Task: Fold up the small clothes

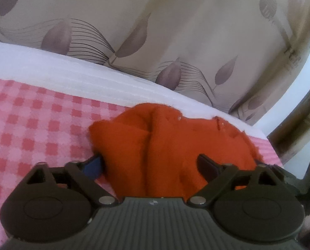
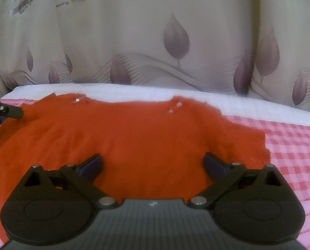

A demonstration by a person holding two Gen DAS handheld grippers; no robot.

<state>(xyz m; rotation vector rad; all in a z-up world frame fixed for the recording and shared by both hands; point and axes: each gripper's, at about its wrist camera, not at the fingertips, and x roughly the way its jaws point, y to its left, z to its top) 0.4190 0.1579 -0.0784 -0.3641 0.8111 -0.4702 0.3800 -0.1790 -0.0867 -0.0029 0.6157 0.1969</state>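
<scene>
I have both grippers over an orange garment (image 2: pixel 134 137) that lies spread on a pink checked cloth (image 2: pixel 296 156). My right gripper (image 2: pixel 152 164) hangs above the near middle of the garment with its fingers spread wide and nothing pinched between them; the orange fabric simply lies flat under and ahead of the gap. Past its fingertips, toward the far edge of the garment, I see small metal snaps (image 2: pixel 178 104), another one off to the far left (image 2: pixel 77 99), and beyond them a white strip of bedding (image 2: pixel 134 91) and a cream curtain with purple leaves (image 2: pixel 175 39). At the left edge of that view, one dark finger of my left gripper (image 2: pixel 11 111) sits at the garment's far left corner. From the left wrist camera, my left gripper (image 1: pixel 151 164) also stands with its fingers apart, and a bunched, ridged part of the garment (image 1: pixel 155 141) lies between them. The left finger (image 1: pixel 93 165) is at the fabric's left edge, just beside it, and the right finger (image 1: pixel 207 165) lies over the orange cloth; I cannot tell whether either pad touches the fabric, but they are not squeezing it. The checked cloth (image 1: pixel 29 125) stretches away to the left of this gripper.
</scene>
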